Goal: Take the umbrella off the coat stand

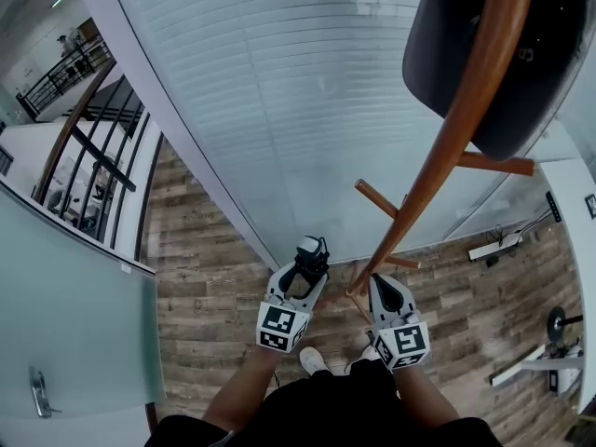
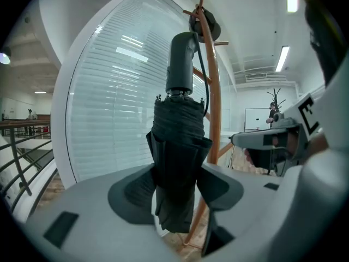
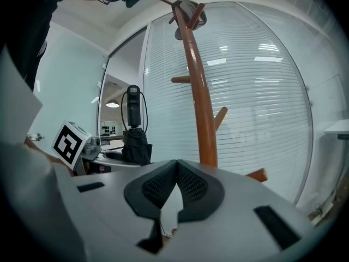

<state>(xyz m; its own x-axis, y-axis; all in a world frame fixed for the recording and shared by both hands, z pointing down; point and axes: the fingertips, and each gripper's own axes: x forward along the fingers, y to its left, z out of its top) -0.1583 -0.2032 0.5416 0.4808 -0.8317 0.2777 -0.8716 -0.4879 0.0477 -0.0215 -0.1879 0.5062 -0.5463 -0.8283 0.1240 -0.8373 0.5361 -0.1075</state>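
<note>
left gripper view: left tongs (image 2: 175, 189) clamp the umbrella (image 2: 178, 138) — right tongs (image 3: 175, 174) pressed together.

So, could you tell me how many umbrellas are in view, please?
1: a folded black umbrella gripped upright in the left gripper, clear of the coat stand. The stand's top is partly hidden.
</note>
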